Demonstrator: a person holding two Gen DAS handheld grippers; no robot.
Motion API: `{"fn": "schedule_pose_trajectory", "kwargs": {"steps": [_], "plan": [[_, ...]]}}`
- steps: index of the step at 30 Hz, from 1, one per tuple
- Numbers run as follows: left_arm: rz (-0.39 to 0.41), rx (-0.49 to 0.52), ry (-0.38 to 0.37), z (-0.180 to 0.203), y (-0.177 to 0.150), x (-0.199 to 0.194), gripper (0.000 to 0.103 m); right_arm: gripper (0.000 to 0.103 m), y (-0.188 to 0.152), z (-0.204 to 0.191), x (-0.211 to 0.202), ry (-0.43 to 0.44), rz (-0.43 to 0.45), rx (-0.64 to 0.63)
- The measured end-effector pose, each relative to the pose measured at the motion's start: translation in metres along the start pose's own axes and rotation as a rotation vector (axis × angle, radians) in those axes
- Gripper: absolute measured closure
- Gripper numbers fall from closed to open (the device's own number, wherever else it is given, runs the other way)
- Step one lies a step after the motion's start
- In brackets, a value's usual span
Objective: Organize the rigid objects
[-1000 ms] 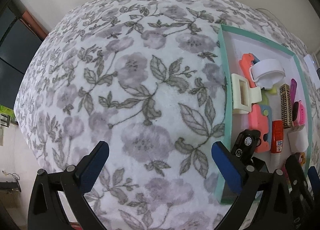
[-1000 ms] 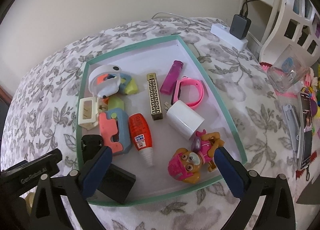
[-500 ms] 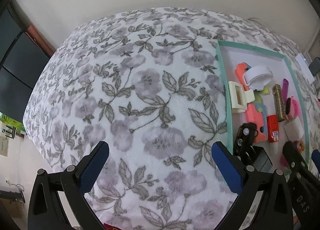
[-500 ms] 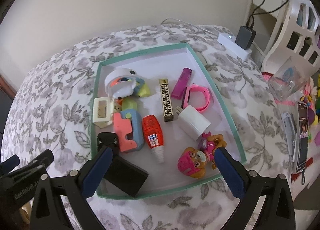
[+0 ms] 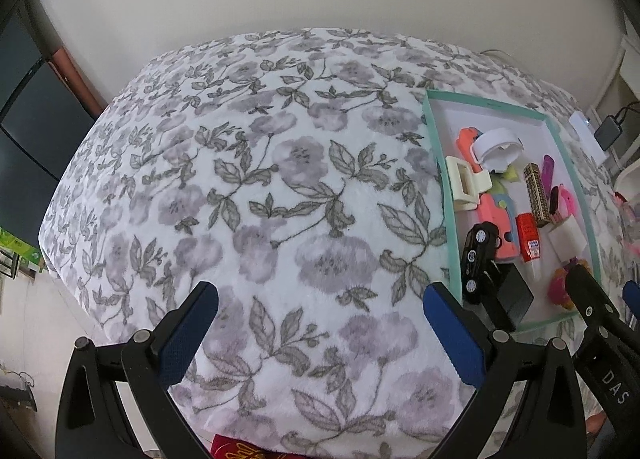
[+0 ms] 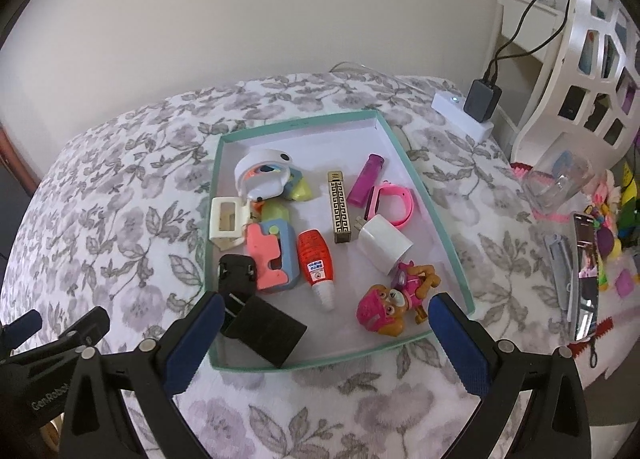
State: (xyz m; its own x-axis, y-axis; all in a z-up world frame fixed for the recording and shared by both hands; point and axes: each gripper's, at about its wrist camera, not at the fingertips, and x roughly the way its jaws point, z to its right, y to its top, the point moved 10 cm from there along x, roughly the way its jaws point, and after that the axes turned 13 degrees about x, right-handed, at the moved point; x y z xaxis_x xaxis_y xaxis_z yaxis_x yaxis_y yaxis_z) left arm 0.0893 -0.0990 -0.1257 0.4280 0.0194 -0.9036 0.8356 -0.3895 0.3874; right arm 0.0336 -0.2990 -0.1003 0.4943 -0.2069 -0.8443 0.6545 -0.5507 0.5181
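**Toys and gadgets gathered in a green-rimmed tray on a flowered bed**

A shallow tray (image 6: 436,215) with a teal rim sits on a bedspread (image 5: 280,199) printed with grey-violet blossoms and leaves, close to the cover's far right corner, where a white power strip (image 6: 460,115) carries a dark plug. Inside the tray lie a pup figure (image 6: 394,299) at the near right corner, a white charger (image 6: 386,245), a red bottle (image 6: 316,263), a gold patterned lighter (image 6: 339,207), a purple lighter (image 6: 365,179), a pink wristband (image 6: 394,203), a cream hair clip (image 6: 226,221), a coral-and-blue toy (image 6: 272,255) and a black adapter (image 6: 264,329) at the near left corner. A black toy car (image 5: 478,259) rests against the tray's left rim. The left gripper (image 5: 320,323) hangs over bare bedspread left of the tray, jaws spread wide and holding nothing. The right gripper (image 6: 326,333) hangs above the tray's near edge, jaws likewise apart and empty. A plain cream wall backs the bed; white shelving (image 6: 592,59) and a phone (image 6: 586,275) stand off the right edge.
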Motion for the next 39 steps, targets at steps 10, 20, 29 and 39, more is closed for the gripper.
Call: {"fn": "schedule_pose_trajectory", "kwargs": {"steps": [10,20,29,39], "plan": [[0.047,-0.005,0.009,-0.006,-0.001,-0.017,0.001,0.000,-0.009,0.002,-0.013,0.004,0.021,-0.004],[0.058,0.015,0.016,-0.005,-0.002,-0.026,0.001,0.000,-0.015,0.005,-0.021,0.002,0.035,0.001],[0.056,0.019,0.007,-0.005,-0.004,-0.028,0.001,0.000,-0.011,0.009,-0.026,-0.002,0.060,0.015],[0.045,0.016,0.003,-0.006,-0.005,-0.026,0.001,0.000,-0.012,0.010,-0.024,-0.008,0.049,0.017]]}}
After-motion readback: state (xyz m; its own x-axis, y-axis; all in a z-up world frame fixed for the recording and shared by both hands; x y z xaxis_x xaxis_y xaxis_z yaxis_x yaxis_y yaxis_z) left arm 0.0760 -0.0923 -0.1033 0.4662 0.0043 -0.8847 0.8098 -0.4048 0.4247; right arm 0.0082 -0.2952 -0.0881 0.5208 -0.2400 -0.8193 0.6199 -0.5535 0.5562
